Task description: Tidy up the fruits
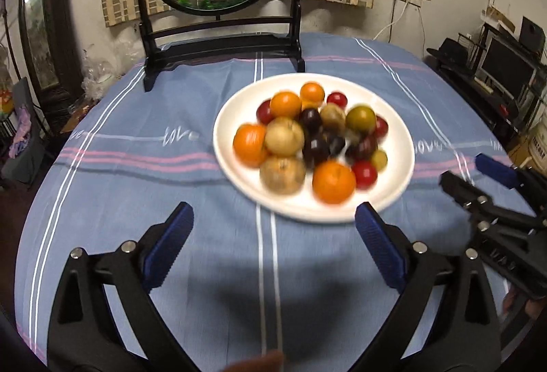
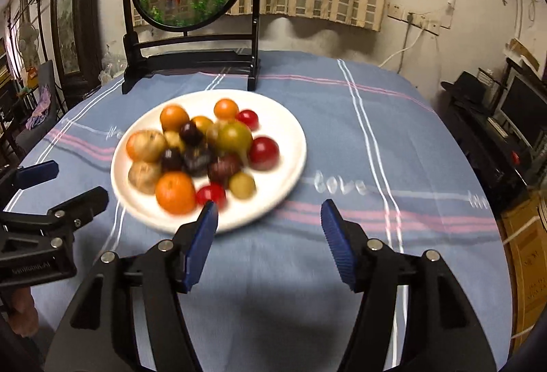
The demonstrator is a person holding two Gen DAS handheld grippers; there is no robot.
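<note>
The fruits (image 1: 309, 139) sit piled on the white plate (image 1: 400, 146). The left claw (image 1: 273, 235) and right claw (image 2: 268, 228) are both apart and hold nothing, ready to pick.

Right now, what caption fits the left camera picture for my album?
Open left gripper hovers before a white plate piled with mixed fruit.

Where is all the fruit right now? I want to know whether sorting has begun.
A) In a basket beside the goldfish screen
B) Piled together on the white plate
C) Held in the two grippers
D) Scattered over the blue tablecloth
B: every fruit sits on the white plate, and both the left gripper and right gripper are open and empty.
</note>
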